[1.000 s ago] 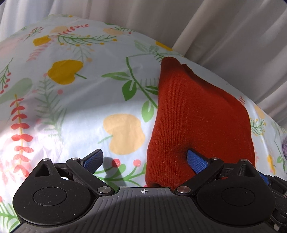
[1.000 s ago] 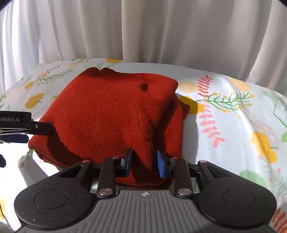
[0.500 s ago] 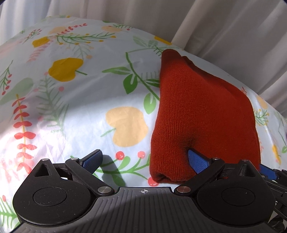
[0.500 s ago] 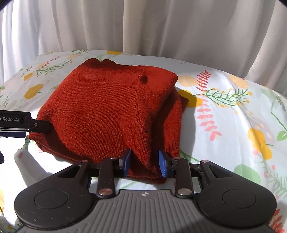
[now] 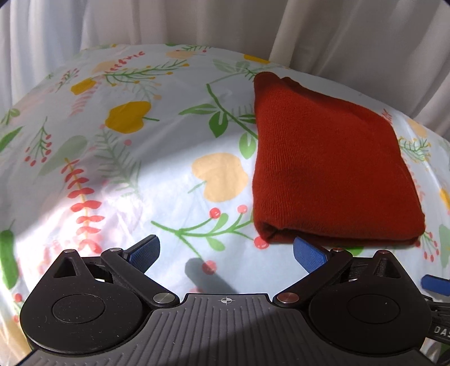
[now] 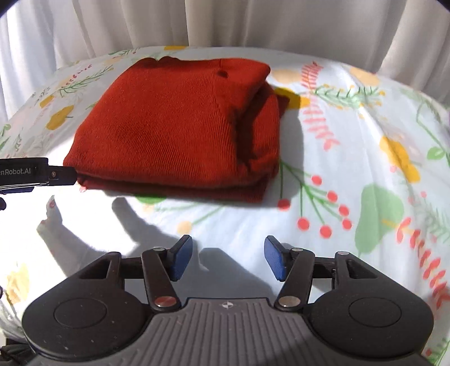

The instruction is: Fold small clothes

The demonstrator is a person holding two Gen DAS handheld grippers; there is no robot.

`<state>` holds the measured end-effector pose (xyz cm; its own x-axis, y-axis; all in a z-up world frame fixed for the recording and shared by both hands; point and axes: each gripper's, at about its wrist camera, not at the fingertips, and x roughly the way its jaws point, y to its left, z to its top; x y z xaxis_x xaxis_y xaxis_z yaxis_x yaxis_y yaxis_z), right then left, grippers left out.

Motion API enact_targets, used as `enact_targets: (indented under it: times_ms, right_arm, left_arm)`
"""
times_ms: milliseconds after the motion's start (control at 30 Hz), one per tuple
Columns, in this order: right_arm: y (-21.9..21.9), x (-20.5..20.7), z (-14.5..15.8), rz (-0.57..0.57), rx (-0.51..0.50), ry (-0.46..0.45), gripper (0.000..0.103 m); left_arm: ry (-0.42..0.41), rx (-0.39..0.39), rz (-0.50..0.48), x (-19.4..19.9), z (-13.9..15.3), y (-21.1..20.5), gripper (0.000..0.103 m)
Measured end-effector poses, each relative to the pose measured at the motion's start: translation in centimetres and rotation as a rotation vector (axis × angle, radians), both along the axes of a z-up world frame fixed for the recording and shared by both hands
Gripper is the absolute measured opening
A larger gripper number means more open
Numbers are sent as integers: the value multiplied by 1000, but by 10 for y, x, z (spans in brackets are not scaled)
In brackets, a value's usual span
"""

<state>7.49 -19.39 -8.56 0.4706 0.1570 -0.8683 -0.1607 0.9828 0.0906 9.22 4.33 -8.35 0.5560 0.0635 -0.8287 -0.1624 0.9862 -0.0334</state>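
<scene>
A rust-red knitted garment [image 5: 332, 166] lies folded in a compact stack on the floral sheet [image 5: 135, 180]; it also shows in the right wrist view [image 6: 174, 124]. My left gripper [image 5: 226, 253] is open and empty, its right pad just in front of the garment's near-left corner. My right gripper [image 6: 225, 259] is open and empty, drawn back from the garment's near edge with bare sheet between. The left gripper's finger [image 6: 36, 174] shows at the garment's left corner in the right wrist view.
White curtains [image 6: 225, 25] hang close behind the surface. The floral sheet [image 6: 351, 174] spreads to the right of the garment and to its left in the left wrist view. Sunlight throws hard gripper shadows on the near sheet.
My right gripper let go of the garment's near fold, opened wide and drew back. My left gripper also pulled back, so its right pad no longer rests on the cloth.
</scene>
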Motion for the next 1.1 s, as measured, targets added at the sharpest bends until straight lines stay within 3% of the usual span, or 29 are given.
enact_targets:
  times_ms: [67, 133, 233, 367, 600, 700, 1100]
  right_arm:
    - [-5, -9, 1, -38, 18, 21, 80]
    - [-8, -11, 5, -71, 23, 40, 84]
    - [-3, -6, 13, -123, -45, 62, 99]
    - [4, -2, 31, -112, -28, 16, 99]
    - [29, 15, 41, -118, -120, 72, 99]
    - [36, 17, 40, -113, -159, 89, 99]
    - [28, 17, 44, -166, -125, 104, 99]
  left_arm:
    - [1, 49, 8, -6, 4, -2, 103]
    - [-9, 79, 13, -9, 11, -3, 103]
    - [-17, 29, -29, -7, 21, -4, 103]
    - [2, -28, -52, -3, 28, -9, 103]
    - [6, 88, -63, 0, 39, -25, 103]
    - [29, 87, -75, -2, 36, -28, 103]
    - [72, 61, -63, 0, 30, -26, 103]
